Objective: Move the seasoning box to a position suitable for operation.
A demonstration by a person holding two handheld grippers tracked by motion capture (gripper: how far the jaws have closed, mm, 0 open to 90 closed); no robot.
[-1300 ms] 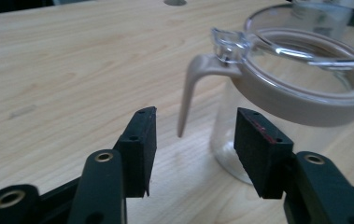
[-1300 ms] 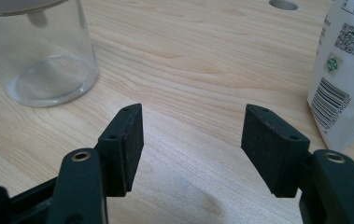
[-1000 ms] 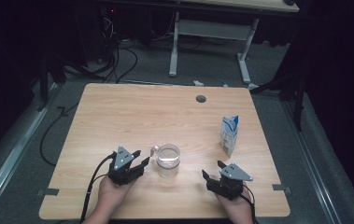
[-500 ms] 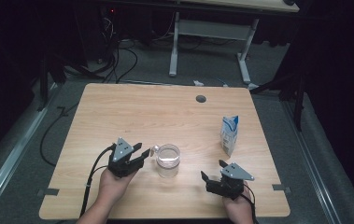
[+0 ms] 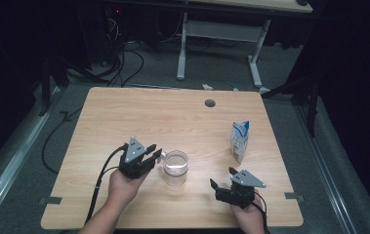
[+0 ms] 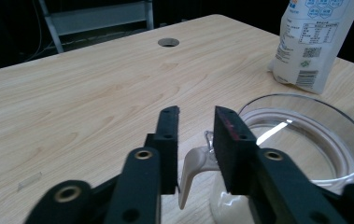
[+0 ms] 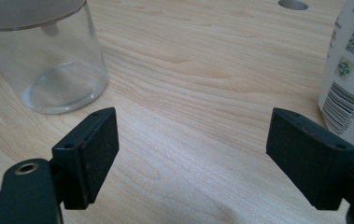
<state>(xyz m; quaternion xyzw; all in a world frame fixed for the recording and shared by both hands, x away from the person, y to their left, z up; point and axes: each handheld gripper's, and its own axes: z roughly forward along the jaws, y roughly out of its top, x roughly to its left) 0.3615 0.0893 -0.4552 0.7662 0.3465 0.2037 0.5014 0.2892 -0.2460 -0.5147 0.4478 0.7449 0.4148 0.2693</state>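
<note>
L gripper (image 5: 157, 155) jaws just closing round glass jar (image 5: 175, 167) handle, prob. not touching; R gripper (image 5: 223, 177) wide open.

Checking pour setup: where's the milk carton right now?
High view: the milk carton stands upright at the table's right side, right of the glass jar.

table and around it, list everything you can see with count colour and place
table: 1, light wood, centre
cable hole: 1, dark, far side of the table
glass mug: 1, clear, near middle
mug handle: 1, clear, between the left jaws
carton: 1, white and blue, upright, right of the mug
second table: 1, white legs, behind
cables: several, black, floor behind
left gripper: 1, black, jaws just been closing around the handle
right gripper: 1, black, open, near right
</note>
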